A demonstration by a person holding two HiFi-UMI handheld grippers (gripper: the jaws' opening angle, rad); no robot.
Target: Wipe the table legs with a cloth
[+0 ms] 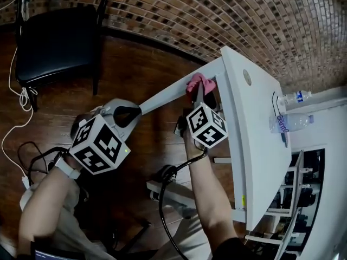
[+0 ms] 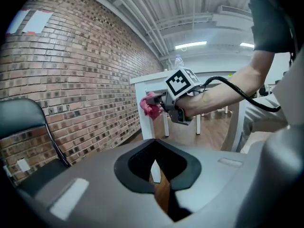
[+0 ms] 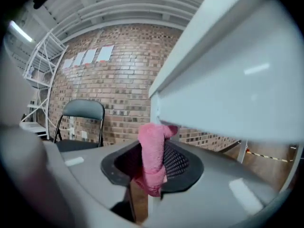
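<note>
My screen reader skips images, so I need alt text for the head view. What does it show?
From above, the right gripper holds a pink cloth against the top of a white table leg, just under the tabletop. The left gripper, shut and empty, is near the leg's lower part; a black chair stands on the wood floor.

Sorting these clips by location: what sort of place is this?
Probably an open-plan office or studio in a converted industrial building. It has a bare brick wall, exposed ceiling beams with strip lights, and a white table on a wooden floor, with a black folding chair nearby.
</note>
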